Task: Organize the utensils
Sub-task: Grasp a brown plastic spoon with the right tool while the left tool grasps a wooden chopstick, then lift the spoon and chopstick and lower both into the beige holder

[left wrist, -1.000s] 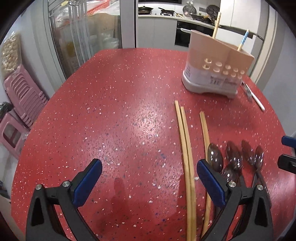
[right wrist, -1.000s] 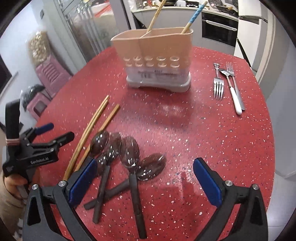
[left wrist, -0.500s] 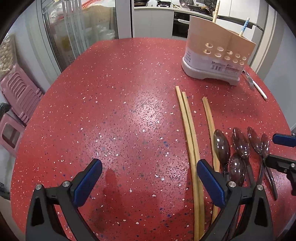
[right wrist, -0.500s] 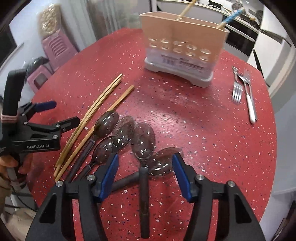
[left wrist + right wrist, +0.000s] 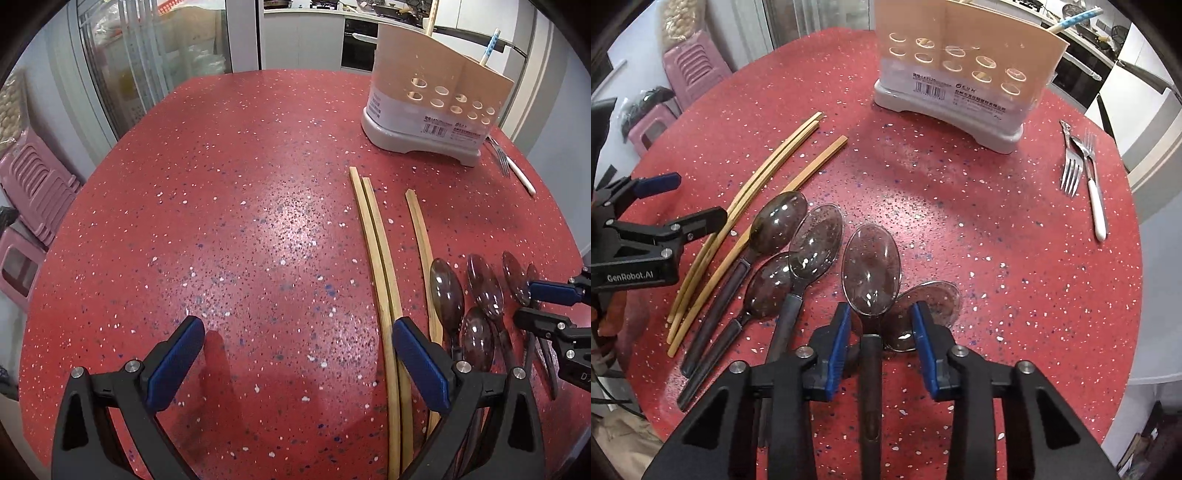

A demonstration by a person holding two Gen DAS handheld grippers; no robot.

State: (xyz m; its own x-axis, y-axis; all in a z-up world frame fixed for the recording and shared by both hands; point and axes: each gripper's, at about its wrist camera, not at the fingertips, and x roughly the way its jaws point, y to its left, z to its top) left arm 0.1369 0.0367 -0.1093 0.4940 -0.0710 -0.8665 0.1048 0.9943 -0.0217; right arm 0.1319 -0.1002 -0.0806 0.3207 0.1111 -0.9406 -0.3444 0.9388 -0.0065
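Several clear brown plastic spoons [image 5: 812, 236] lie on the red table, also in the left wrist view [image 5: 447, 291]. My right gripper [image 5: 881, 321] straddles the neck of the middle spoon [image 5: 870, 264]; its blue pads are narrowed around the handle with small gaps on both sides. Three bamboo chopsticks [image 5: 768, 173] lie left of the spoons, also in the left view [image 5: 380, 251]. My left gripper [image 5: 295, 350] is open and empty above the table, its right finger over the chopsticks. The beige utensil holder [image 5: 960, 66] stands at the back.
Two forks [image 5: 1071, 173] and a white-handled utensil [image 5: 1097, 199] lie right of the holder. Pink stools [image 5: 33, 184] stand beyond the table's left edge. The holder [image 5: 432, 103] has a chopstick and a striped straw in it. The table edge curves close on the right.
My right gripper has come down and forward over the spoons and narrowed its jaws around the middle spoon's handle. My left gripper has moved slightly forward and stays open.
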